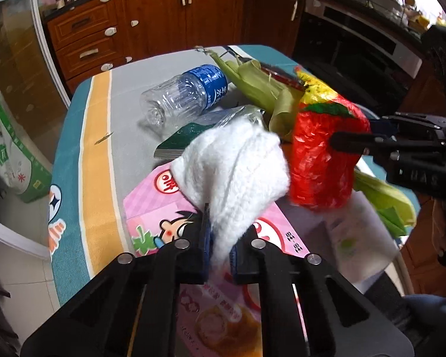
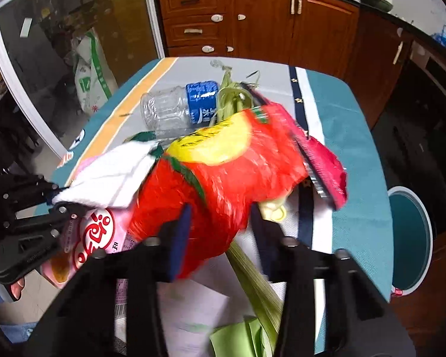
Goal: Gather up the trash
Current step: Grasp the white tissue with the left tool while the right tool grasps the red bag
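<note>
My left gripper (image 1: 221,245) is shut on a crumpled white tissue (image 1: 238,166) and holds it above a pink snack bag (image 1: 169,208) on the table. It also shows in the right wrist view (image 2: 52,197) with the tissue (image 2: 116,172). My right gripper (image 2: 220,223) is shut on a red and yellow plastic bag (image 2: 223,172), lifted over the table. In the left wrist view that red bag (image 1: 324,154) hangs from the right gripper (image 1: 339,141). An empty clear bottle with a blue label (image 1: 184,95) lies behind, also in the right wrist view (image 2: 178,105).
Green corn husks (image 1: 252,80) lie behind the bottle, and more (image 2: 252,282) under my right gripper. A dark green packet (image 1: 181,139), white paper (image 2: 199,306) and a pink wrapper (image 2: 324,163) lie on the teal tablecloth (image 2: 356,148). A round teal bin (image 2: 410,238) stands right of the table. Wooden cabinets (image 1: 178,15) stand behind.
</note>
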`<state>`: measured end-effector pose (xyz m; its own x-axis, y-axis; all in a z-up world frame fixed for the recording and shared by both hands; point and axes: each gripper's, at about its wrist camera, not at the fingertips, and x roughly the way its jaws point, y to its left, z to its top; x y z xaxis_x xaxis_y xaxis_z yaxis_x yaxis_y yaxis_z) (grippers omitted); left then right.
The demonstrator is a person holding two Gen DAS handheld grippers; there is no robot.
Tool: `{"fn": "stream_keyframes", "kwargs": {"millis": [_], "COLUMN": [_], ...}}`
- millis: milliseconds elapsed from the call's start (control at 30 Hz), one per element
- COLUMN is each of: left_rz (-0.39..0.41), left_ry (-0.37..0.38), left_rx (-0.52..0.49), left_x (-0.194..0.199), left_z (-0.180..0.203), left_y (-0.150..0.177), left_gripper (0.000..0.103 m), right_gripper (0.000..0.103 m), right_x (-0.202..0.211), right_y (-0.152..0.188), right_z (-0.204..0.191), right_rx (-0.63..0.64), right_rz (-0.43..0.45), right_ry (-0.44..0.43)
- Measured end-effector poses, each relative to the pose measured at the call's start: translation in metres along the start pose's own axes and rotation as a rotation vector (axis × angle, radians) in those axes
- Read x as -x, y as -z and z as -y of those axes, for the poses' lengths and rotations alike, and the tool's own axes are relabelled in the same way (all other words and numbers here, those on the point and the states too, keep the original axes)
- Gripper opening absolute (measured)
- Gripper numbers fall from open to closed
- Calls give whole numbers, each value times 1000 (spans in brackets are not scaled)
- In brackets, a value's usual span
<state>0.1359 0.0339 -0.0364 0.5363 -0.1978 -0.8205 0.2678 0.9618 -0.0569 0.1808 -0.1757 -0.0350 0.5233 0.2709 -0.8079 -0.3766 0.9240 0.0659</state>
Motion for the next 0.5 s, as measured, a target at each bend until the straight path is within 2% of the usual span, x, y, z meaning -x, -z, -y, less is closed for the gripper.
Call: {"fn": "stream_keyframes", "kwargs": {"millis": [33, 67, 100, 167, 267, 500], "left_rz": [7, 11, 20, 39, 69, 147], "left_ry": [4, 4, 2, -4, -7, -5], "left_rx": [5, 6, 7, 5, -3, -20], "left_x": [7, 12, 21, 35, 55, 103], "left_z": [-1, -2, -2, -3, -2, 14], "left_y": [0, 0, -1, -3, -7, -19], "left_gripper": [10, 10, 10, 9, 7, 7], "right_gripper": [26, 13, 8, 6, 5, 4], "right_x": [7, 13, 16, 28, 40, 79], "right_y": [-1, -1, -3, -4, -7, -8], "right_z": [3, 4, 4, 8, 4, 11], "right_rx": [-13, -17, -22, -41, -24, -60], "right_rz": [7, 17, 19, 22, 48, 108], "right_ry": [-13, -20, -31, -67, -65, -127]}}
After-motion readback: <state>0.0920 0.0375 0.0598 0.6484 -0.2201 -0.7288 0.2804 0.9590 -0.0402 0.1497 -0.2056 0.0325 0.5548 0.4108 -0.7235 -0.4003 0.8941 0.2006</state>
